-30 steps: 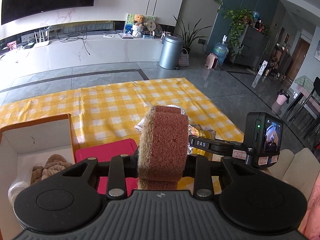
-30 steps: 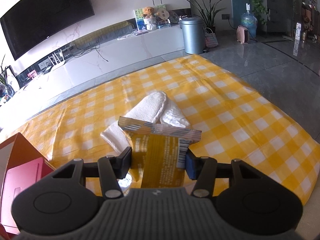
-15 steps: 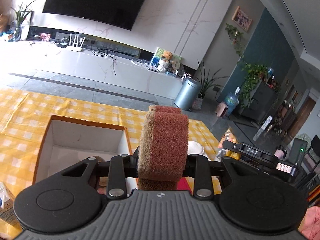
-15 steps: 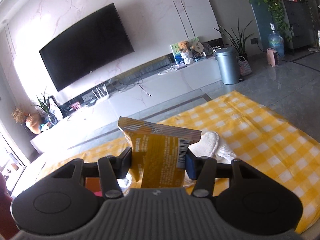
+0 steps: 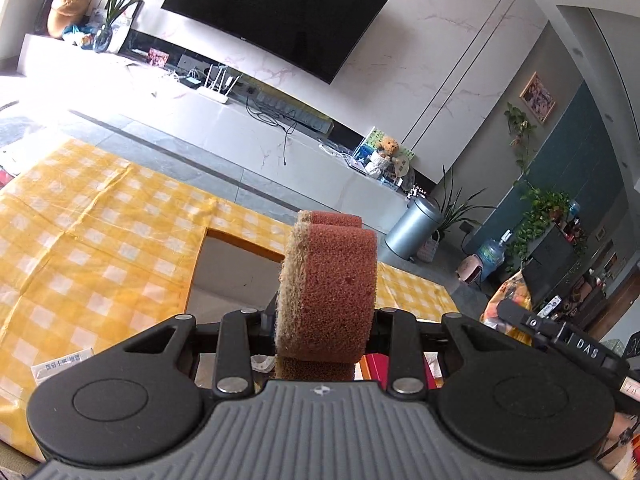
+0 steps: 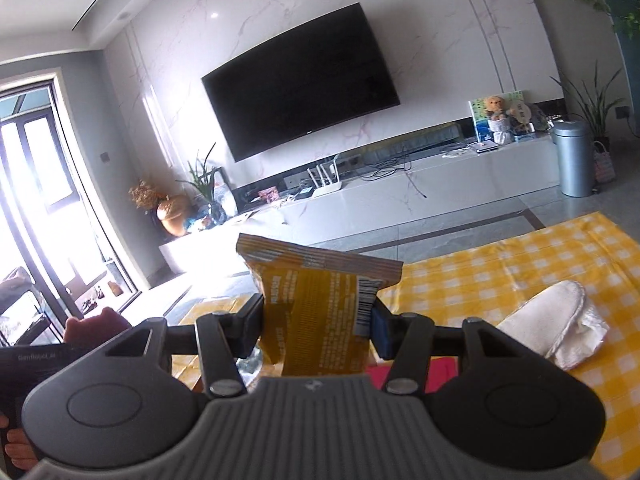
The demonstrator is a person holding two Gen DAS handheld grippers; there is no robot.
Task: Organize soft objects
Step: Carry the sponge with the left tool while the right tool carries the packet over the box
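Both grippers have swung left and tilted up since a second ago; the left one has gone from the cloth's right edge to above the box, and the right one now faces the TV wall.

Nearest: left gripper [image 5: 326, 320], jaws clenched on the brown sponge [image 5: 330, 292], held upright in the air. Just beyond, at 11 o'clock of the sponge, sits the open cardboard box [image 5: 224, 272] on the yellow checked cloth [image 5: 80, 240]; its contents are hidden behind the gripper. A small printed packet [image 5: 60, 366] lies on the cloth at 9 o'clock.

Right gripper [image 6: 318, 320], jaws clenched on the yellow snack bag [image 6: 316, 312], also lifted. At 3 o'clock, the white towel [image 6: 556, 324] lies on the cloth, untouched. A red lid-like thing [image 6: 412, 376] shows under the jaws.

Progress, as a judgement: mid-task. Sponge and bag are picked up but not yet dropped in; the towel is left to collect. Far back: the TV [image 6: 300, 80] and bin [image 5: 414, 228].
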